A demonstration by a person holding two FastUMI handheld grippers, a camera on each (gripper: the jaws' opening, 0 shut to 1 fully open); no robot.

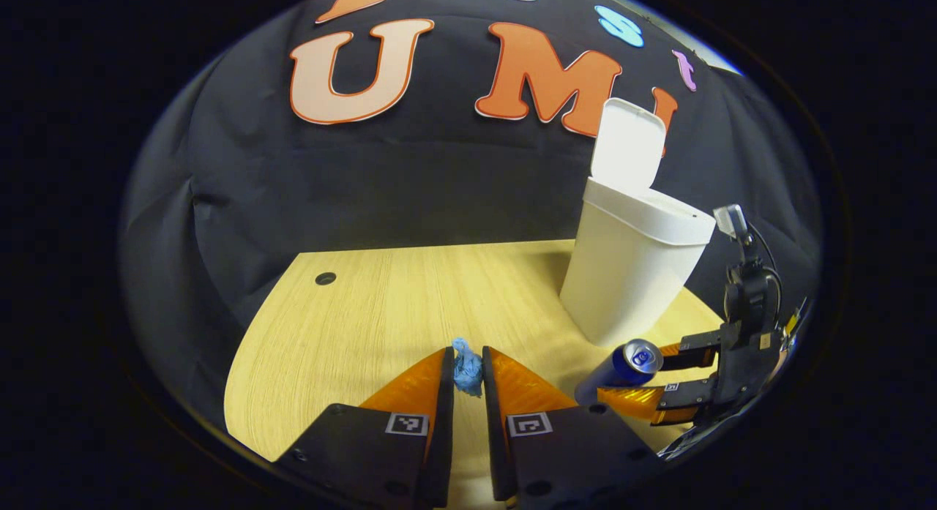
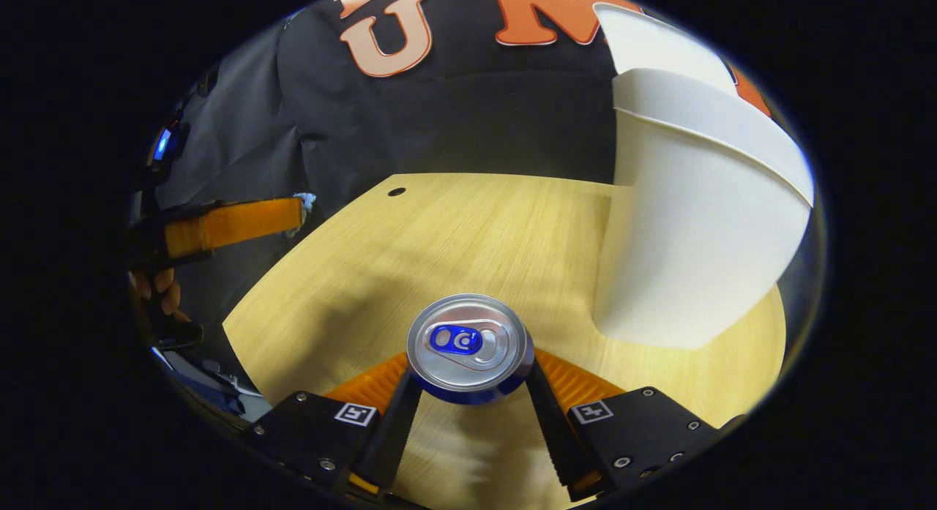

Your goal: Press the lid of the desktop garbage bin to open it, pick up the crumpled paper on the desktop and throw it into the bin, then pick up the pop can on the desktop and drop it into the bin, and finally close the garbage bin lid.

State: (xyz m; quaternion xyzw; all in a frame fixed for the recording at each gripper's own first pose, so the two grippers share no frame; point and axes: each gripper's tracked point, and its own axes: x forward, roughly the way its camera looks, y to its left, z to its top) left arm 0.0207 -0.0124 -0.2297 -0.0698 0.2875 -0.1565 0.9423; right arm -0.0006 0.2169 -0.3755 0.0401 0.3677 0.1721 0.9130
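Note:
The white desktop bin (image 1: 629, 276) stands at the right of the wooden table (image 1: 381, 298) with its lid (image 1: 628, 143) flipped up. My left gripper (image 1: 467, 356) is shut on the blue crumpled paper (image 1: 467, 372), held above the table's near part, left of the bin. My right gripper (image 2: 472, 371) is shut on the blue pop can (image 2: 468, 345), whose silver top faces the camera. In the left gripper view the can (image 1: 618, 371) lies tilted in the right gripper (image 1: 633, 375) just in front of the bin. The bin (image 2: 695, 239) rises close on the right in the right gripper view.
A small round hole (image 1: 325, 279) sits near the table's far left corner. The black cloth wall hangs close behind the table and bin. In the right gripper view a hand (image 2: 157, 290) holds the left gripper (image 2: 301, 206) off the table's left edge.

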